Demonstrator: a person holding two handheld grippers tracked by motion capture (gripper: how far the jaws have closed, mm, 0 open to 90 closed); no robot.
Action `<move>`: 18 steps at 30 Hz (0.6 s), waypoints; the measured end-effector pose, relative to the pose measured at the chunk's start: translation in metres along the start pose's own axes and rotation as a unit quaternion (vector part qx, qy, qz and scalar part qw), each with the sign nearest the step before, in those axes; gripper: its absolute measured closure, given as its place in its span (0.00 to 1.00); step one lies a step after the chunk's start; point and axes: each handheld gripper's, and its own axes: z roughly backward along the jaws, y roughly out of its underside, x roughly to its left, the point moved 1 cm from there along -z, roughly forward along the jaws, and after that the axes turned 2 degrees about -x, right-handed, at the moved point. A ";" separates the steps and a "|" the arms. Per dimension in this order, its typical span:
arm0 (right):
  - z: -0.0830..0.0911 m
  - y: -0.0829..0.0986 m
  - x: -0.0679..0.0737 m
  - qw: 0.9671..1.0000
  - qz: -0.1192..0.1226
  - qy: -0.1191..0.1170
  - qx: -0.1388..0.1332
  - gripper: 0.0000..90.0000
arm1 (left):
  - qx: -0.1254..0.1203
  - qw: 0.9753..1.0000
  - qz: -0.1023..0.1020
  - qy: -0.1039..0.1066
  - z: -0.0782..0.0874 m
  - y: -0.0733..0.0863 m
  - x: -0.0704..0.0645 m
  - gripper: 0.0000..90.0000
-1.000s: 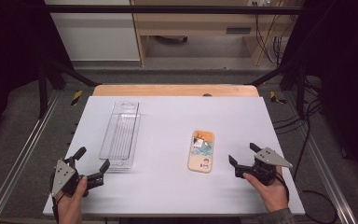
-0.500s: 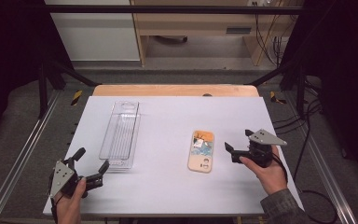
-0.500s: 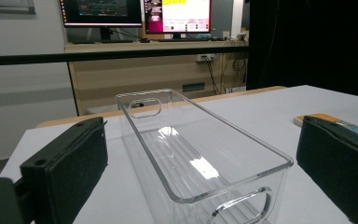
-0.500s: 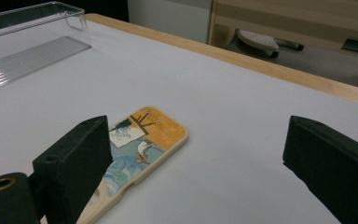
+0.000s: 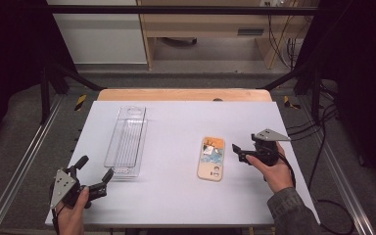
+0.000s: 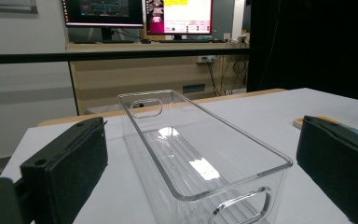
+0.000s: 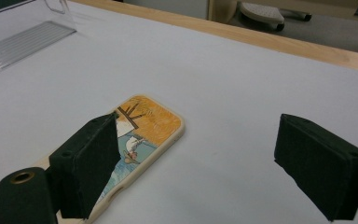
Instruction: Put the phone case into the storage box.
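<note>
**Two items on one white desk, two tongs spread wide**

One white rectangular desk (image 5: 176,196) with a pale wooden strip along its far edge carries two loose things.

Item 1: one clear plastic oblong bin (image 5: 126,140) with a ribbed floor and an oval handle cut-out in each end wall. It stands upright on the left half of the desk, its long side running away from the person. Contents: nothing lies inside it; the ribbed floor shows bare through the walls in the left gripper view (image 6: 200,163).

Item 2: one cream-edged phone case printed with an orange, white and blue picture (image 5: 211,157). It lies flat on the right half of the desk, well apart from the bin, with its orange end farther from the person. Held by nothing.

Tongs, count two, both black and each held in one hand.

Left tongs (image 5: 93,172): at the near left corner of the desk, just short of the bin's near end, jaws spread wide and gripping nothing. In their own view the bin's near end wall sits between the two jaws, touching neither.

Right tongs (image 5: 237,152): just to the right of the phone case, pointing toward it, jaws parted and gripping nothing. In their own view the case (image 7: 140,140) lies partly behind the left-hand jaw, while the other jaw stands over bare desk.
</note>
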 end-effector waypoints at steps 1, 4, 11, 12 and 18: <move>-0.003 0.000 -0.001 1.000 -0.005 0.002 0.001 0.17 | 0.000 1.000 0.000 0.000 0.000 0.000 0.000 0.02; -0.008 0.002 -0.002 1.000 -0.008 0.003 0.007 0.17 | 0.000 1.000 -0.001 0.000 0.000 0.000 0.001 0.02; -0.015 0.005 -0.002 1.000 -0.007 0.008 0.022 0.16 | 0.005 1.000 -0.009 0.001 -0.002 0.000 -0.001 0.02; -0.017 0.005 -0.002 1.000 -0.008 0.007 0.022 0.16 | 0.007 1.000 -0.010 0.002 -0.002 0.001 -0.002 0.02; -0.022 0.007 -0.002 0.999 -0.007 0.012 0.030 0.17 | 0.010 1.000 -0.015 0.006 -0.003 0.001 -0.004 0.02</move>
